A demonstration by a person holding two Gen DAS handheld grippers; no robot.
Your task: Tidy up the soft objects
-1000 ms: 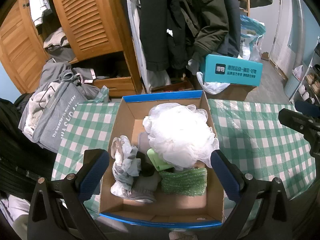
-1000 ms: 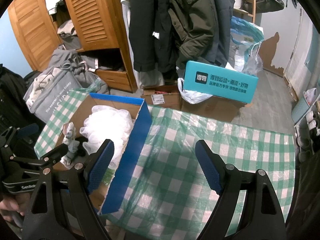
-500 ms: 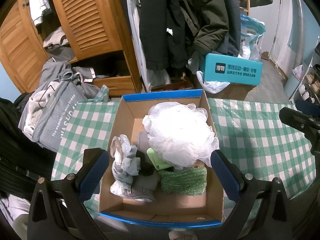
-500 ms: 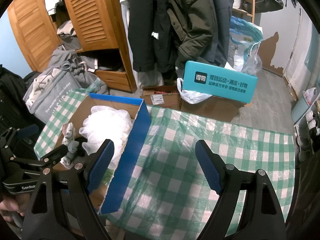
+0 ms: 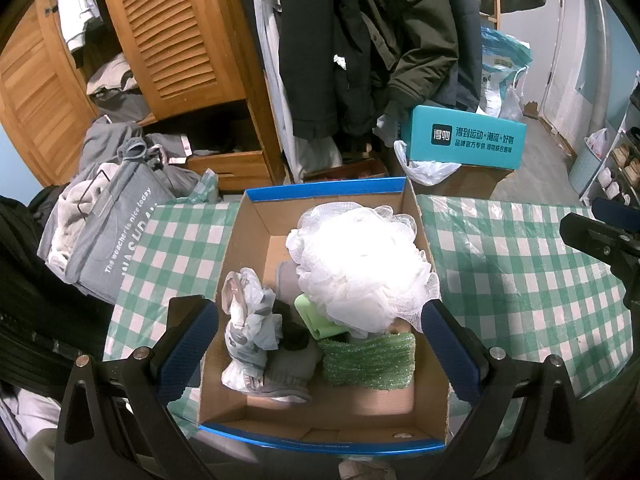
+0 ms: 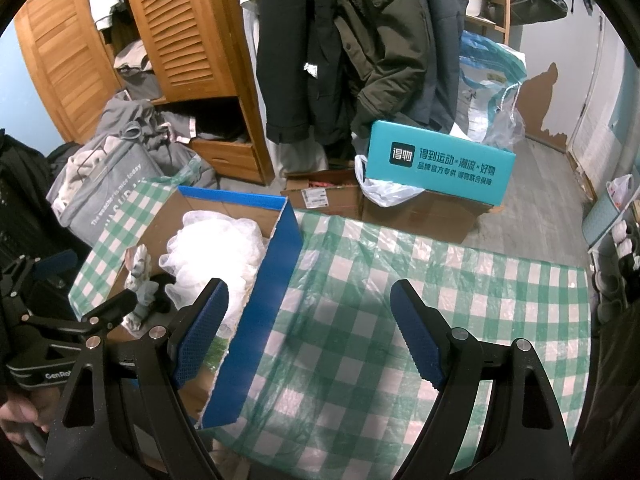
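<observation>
The soft things all sit in the cardboard box [image 5: 256, 240] on the checked cloth of the bench [image 5: 520, 264], toward its left side: a big white mesh bath puff [image 5: 360, 268] heaped against the box's right wall, a green scrubbing cloth [image 5: 368, 360] just in front of it, a pale green piece [image 5: 316, 316] tucked under the puff, a crumpled grey-and-white cloth [image 5: 248, 320] by the left wall, a grey knitted item [image 5: 288, 372] at its foot and something small and black [image 5: 294, 336] between them. The left gripper [image 5: 320, 344] hangs over the near half of the box with its jaws wide and nothing between them; the right gripper [image 6: 308, 332] is over the bare cloth just right of the box's blue wall [image 6: 260, 308], jaws likewise wide and empty. The likeliest trouble is a poor pick: the puff is springy and airy, so jaws closing on its outer frills may catch only a few loops and let it slide free on the lift, or drag the pale green piece out with it. The things are packed touching, so a reach for the grey cloth could pinch its neighbours too. The box looks light, and a finger [image 5: 448, 344] coming down on or against a wall could shove it toward the bench's near edge or tip it. The thin plastic cloth is already wrinkled near the far edge and may bunch under anything pushed across it. The two grippers are close, and could knock together at the box's right wall.
</observation>
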